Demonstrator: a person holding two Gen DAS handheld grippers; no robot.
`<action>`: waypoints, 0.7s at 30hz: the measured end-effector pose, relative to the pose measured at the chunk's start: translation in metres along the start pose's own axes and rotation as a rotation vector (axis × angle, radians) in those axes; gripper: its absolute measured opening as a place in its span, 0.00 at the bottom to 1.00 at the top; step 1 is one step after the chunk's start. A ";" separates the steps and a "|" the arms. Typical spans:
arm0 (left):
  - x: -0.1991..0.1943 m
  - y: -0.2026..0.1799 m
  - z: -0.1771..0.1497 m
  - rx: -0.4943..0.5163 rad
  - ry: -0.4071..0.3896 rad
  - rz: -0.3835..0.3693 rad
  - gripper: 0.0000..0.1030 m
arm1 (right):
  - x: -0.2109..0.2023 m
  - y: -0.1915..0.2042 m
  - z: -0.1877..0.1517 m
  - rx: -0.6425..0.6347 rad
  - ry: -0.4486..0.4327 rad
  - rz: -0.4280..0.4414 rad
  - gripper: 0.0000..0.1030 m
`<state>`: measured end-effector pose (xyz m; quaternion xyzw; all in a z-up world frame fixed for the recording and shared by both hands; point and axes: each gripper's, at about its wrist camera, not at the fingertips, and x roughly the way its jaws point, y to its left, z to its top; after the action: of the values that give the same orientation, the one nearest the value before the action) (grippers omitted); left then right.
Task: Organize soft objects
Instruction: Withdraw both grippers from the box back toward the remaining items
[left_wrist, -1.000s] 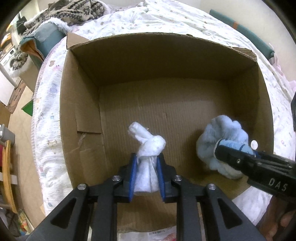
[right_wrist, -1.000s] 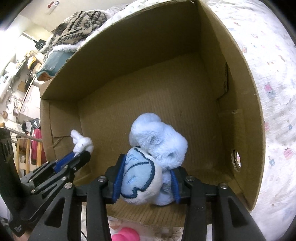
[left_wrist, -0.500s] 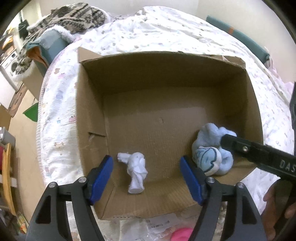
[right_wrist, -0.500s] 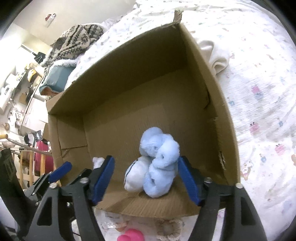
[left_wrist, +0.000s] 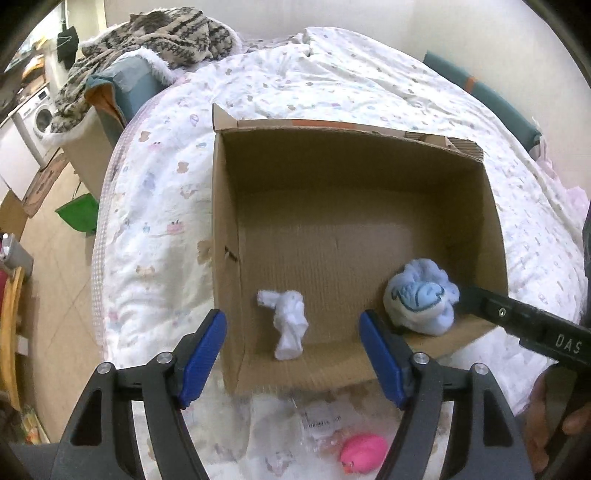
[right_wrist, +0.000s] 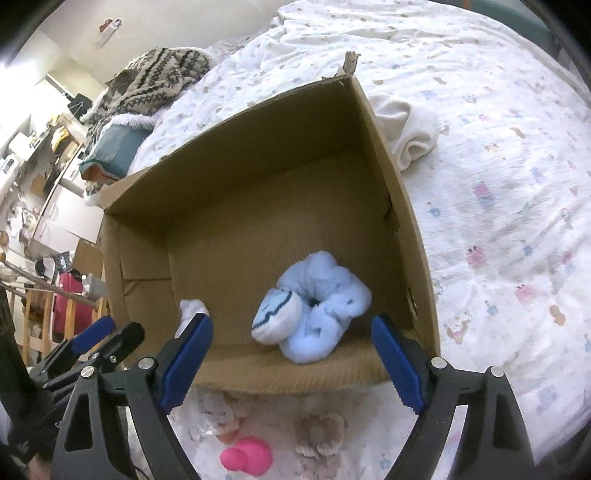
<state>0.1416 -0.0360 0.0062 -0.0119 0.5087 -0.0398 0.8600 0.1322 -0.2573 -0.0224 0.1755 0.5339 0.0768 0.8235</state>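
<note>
1. While both my claws hover just outside the near wall of the cardboard box (left_wrist: 495, 206), they grip nothing: my left gripper (left_wrist: 293, 363) has its blue pads spread wide, and my right gripper (right_wrist: 291, 363) is spread just as wide.
2. The white knotted cloth (left_wrist: 288, 325) lies on the box floor, close to the near wall and toward the left wall.
3. The light blue plush bundle (right_wrist: 314, 314) lies on the same floor, close to the near wall and toward the right wall, well apart from the cloth.
4. The cloth's long axis runs from the near wall toward the box's middle, leaning left; its knotted end points away from me.
5. The plush is a rounded lump with no clear long axis; its white patch with dark blue stitching faces the left wall.
6. A pink toy (left_wrist: 364, 456) and some crumpled wrapping lie on the bed just outside the near wall.
7. I judge the main risk is my spread fingers catching the near wall as I reach down for the toy, tipping or sliding the light box on the soft bedding.
</note>
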 end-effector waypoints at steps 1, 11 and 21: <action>-0.002 0.000 -0.003 0.005 -0.001 0.001 0.70 | -0.002 0.000 -0.003 0.000 -0.001 -0.001 0.91; -0.017 0.004 -0.032 -0.016 0.003 0.026 0.70 | -0.031 -0.014 -0.039 0.016 0.001 -0.029 0.91; -0.029 0.006 -0.059 -0.008 -0.004 0.058 0.70 | -0.048 -0.021 -0.059 0.041 -0.009 -0.040 0.91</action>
<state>0.0762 -0.0261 0.0023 -0.0007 0.5071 -0.0127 0.8618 0.0575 -0.2796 -0.0103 0.1821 0.5352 0.0484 0.8234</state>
